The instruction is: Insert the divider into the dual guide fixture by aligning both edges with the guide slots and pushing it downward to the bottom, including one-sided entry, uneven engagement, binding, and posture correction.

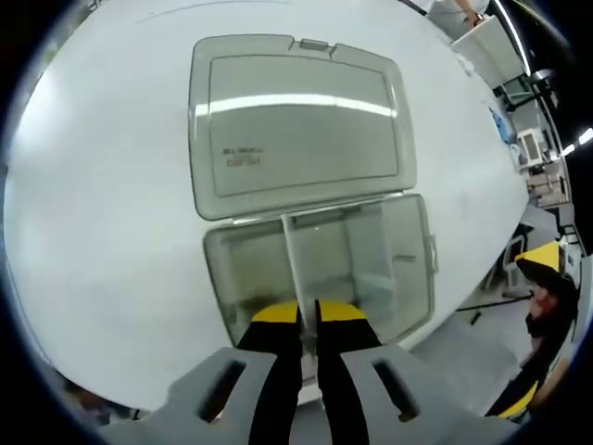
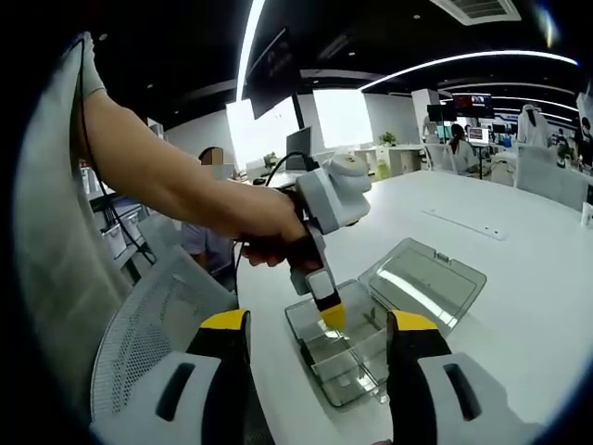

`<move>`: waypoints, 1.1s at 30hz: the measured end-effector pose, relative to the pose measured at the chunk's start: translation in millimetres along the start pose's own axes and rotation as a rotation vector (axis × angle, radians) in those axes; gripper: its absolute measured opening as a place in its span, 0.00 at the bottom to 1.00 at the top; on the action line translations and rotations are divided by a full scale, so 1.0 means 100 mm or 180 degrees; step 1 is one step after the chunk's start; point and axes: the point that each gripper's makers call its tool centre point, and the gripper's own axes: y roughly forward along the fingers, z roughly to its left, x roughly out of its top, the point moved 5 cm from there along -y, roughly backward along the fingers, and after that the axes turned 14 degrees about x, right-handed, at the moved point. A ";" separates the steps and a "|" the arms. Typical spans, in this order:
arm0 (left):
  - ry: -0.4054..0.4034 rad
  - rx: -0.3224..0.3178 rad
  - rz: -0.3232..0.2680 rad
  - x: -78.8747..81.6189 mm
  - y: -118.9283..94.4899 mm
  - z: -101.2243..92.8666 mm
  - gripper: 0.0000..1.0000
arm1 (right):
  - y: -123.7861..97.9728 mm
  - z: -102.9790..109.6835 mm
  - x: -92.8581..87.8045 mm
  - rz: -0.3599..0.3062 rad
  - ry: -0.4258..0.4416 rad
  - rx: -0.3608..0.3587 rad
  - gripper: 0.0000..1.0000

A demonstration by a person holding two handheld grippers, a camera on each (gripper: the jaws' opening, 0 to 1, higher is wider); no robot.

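Yellow-tipped left tongs (image 1: pixel 308 320) pinch clear flat divider (image 1: pixel 291 269) inside transparent box (image 1: pixel 408 278).

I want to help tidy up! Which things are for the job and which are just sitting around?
For the job:
clear box
divider
left gripper, holding the divider
right gripper, open

Just around:
white table
mesh chair
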 end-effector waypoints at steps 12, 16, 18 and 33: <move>0.0102 0.0200 0.0052 0.03 0.01 -0.06 0.01 | -0.01 0.00 0.02 0.0005 -0.0019 0.0007 0.58; 0.0201 0.0311 0.0077 0.06 0.03 -0.07 0.01 | -0.01 0.00 0.03 0.0008 -0.0025 0.0006 0.58; 0.0205 0.0326 0.0096 0.07 0.04 -0.08 0.01 | -0.01 0.00 0.03 0.0000 -0.0023 0.0009 0.58; 0.0355 0.0475 0.0154 0.05 0.09 -0.11 0.01 | -0.04 0.01 0.03 0.0004 -0.0018 -0.0010 0.58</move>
